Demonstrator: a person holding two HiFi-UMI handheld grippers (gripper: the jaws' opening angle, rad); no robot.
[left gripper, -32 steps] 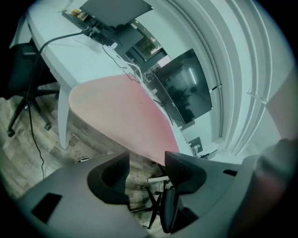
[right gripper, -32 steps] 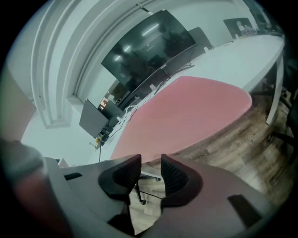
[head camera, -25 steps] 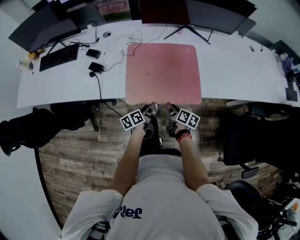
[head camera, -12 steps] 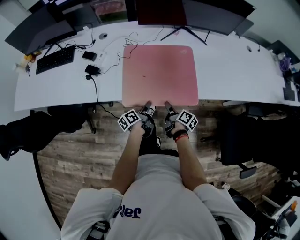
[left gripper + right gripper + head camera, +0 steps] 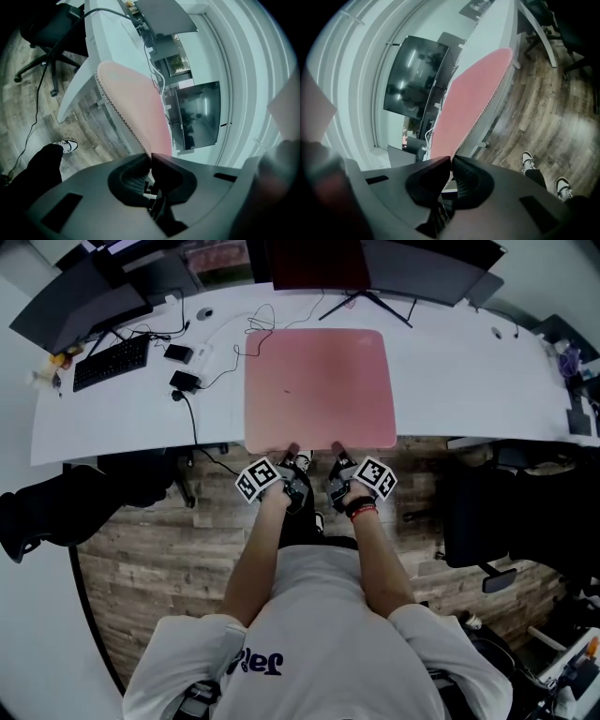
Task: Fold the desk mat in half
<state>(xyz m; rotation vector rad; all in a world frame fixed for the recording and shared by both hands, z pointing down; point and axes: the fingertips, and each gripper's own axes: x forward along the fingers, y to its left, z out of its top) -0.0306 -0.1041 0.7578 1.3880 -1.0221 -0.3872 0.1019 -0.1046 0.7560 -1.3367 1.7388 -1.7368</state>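
Observation:
A pink desk mat (image 5: 319,385) lies flat on the white desk (image 5: 469,371), its near edge flush with the desk's front edge. My left gripper (image 5: 293,453) and right gripper (image 5: 337,452) sit side by side at the middle of that near edge. Both pairs of jaws have just been closing, with the mat's stitched edge between them. In the left gripper view the mat (image 5: 136,98) runs into the shut left gripper (image 5: 150,157). In the right gripper view the mat (image 5: 473,93) likewise enters the shut right gripper (image 5: 452,159). The mat's rim is pinched between the pads on each side.
A keyboard (image 5: 111,362), a power adapter (image 5: 185,381) and loose cables lie on the desk left of the mat. Monitors (image 5: 319,263) stand along the back. A black office chair (image 5: 497,512) stands at the right, and another dark chair (image 5: 56,507) at the left on the wooden floor.
Both grippers stay at the mat's near edge. Their marker cubes have rolled slightly and the jaws have closed on the edge. The mat lies as before.

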